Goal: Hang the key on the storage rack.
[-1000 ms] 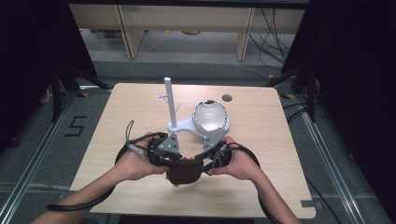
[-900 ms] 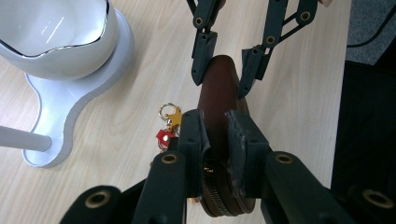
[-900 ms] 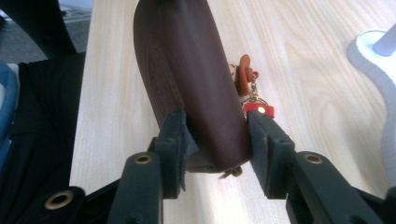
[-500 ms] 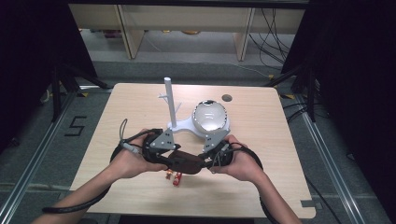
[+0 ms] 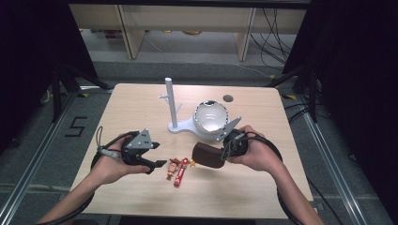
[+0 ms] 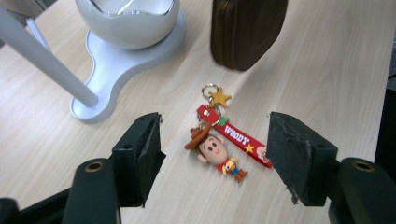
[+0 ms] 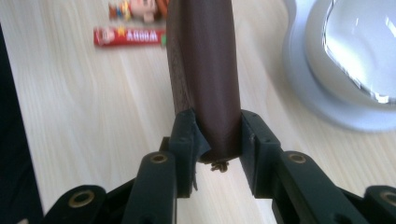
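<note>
The word "WOODY" is printed in white on the red strap [image 6: 243,140] of a keychain [image 6: 219,156] that lies flat on the counter [image 5: 141,103]. A small cowboy doll [image 6: 212,149] with a brown hat and a gold star [image 6: 220,98] are joined to the strap by a ring. In the right gripper view the strap's writing is seen upside down and is too blurred to read.

The left tongs [image 5: 159,163] are held wide open just above the counter, and nothing is between them; the jaws have just been opening. The keychain is seen on the counter just past them, between the two pads.

The right tongs [image 7: 215,140] are squeezed on one end of a brown pouch [image 5: 209,156], which is held up off the counter beside the keychain. The far end of the pouch is cut off in the right gripper view. Something small and dark hangs under the held end, and it is too small to make out.

A white stand [image 5: 187,126] with a pole and a shiny round bowl [image 5: 211,117] is behind them.
</note>
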The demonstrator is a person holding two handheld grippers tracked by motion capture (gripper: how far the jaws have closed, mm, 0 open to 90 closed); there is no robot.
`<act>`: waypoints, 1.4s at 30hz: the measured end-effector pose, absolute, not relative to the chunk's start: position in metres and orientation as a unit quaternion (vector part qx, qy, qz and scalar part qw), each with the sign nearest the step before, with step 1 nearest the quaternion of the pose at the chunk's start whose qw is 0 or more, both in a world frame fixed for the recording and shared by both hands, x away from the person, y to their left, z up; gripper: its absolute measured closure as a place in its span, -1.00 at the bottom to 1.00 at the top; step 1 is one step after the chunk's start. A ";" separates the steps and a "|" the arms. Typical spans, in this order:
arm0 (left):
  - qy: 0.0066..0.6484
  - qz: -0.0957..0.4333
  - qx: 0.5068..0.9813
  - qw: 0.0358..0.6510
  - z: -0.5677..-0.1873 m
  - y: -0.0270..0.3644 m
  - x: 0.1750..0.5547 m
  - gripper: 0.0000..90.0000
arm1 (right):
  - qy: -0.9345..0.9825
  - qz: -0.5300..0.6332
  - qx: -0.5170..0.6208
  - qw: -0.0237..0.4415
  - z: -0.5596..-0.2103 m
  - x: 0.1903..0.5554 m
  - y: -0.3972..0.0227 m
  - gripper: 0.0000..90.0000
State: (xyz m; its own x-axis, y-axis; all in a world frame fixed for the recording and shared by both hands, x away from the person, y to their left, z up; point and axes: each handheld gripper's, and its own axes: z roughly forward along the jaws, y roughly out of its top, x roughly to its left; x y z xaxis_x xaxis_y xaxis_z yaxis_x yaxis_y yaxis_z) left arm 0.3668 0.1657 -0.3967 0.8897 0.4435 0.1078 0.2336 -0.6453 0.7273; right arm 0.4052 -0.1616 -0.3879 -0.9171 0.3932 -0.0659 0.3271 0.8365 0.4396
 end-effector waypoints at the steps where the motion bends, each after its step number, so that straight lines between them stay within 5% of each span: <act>1: 0.189 0.139 0.896 0.376 -0.397 0.166 0.367 -0.23 | 0.958 0.206 0.185 0.076 -0.387 0.407 -0.163 0.54; 19: 0.263 0.110 0.876 0.390 -0.450 0.188 0.362 -0.29 | 0.956 0.188 0.196 0.109 -0.374 0.420 -0.180 0.53; 42: 0.311 0.093 0.853 0.408 -0.472 0.200 0.355 -0.30 | 0.955 0.186 0.184 0.143 -0.354 0.438 -0.185 0.53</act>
State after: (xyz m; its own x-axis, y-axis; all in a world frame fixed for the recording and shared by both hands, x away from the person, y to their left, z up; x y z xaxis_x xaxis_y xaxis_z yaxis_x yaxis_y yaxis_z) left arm 0.3552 0.1997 -0.4717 0.7897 0.6061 -0.0948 0.4541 -0.4737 0.7545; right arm 0.4380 -0.1846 -0.3544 -0.8912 0.4049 -0.2044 0.2987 0.8631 0.4072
